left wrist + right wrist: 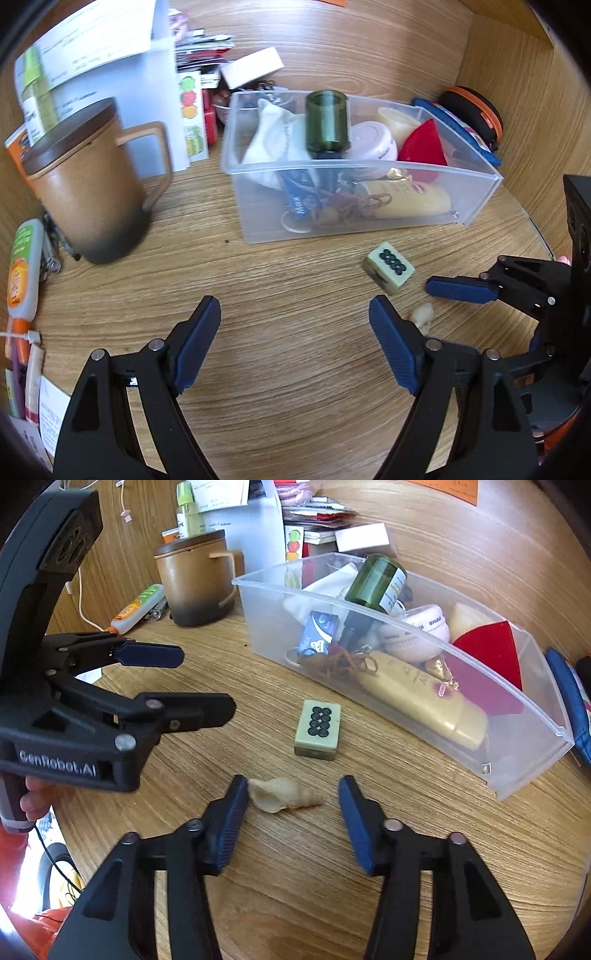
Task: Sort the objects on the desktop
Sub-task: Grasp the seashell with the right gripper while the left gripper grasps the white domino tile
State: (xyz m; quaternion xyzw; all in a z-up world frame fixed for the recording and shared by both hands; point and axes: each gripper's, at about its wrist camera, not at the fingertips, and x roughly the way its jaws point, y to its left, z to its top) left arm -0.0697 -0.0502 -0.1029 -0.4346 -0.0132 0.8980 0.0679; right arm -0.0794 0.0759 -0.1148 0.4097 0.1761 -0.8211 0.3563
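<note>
Most of the sorting looks done: the clear bin (524, 775) on the counter (280, 897) already carries a green bottle (376, 579), a gold tube (424, 698), jars and a red piece; 2 strays wait outside it, the mahjong tile (318, 728) just in front and the shell (282, 794) nearer, lying between the right tool's (291, 805) part-open pads, touching only the left pad, not gripped; the left tool (295, 339) hangs wide open, empty

Left gripper (295, 332) jaws apart over bare wood — mahjong tile (388, 266) beyond
</note>
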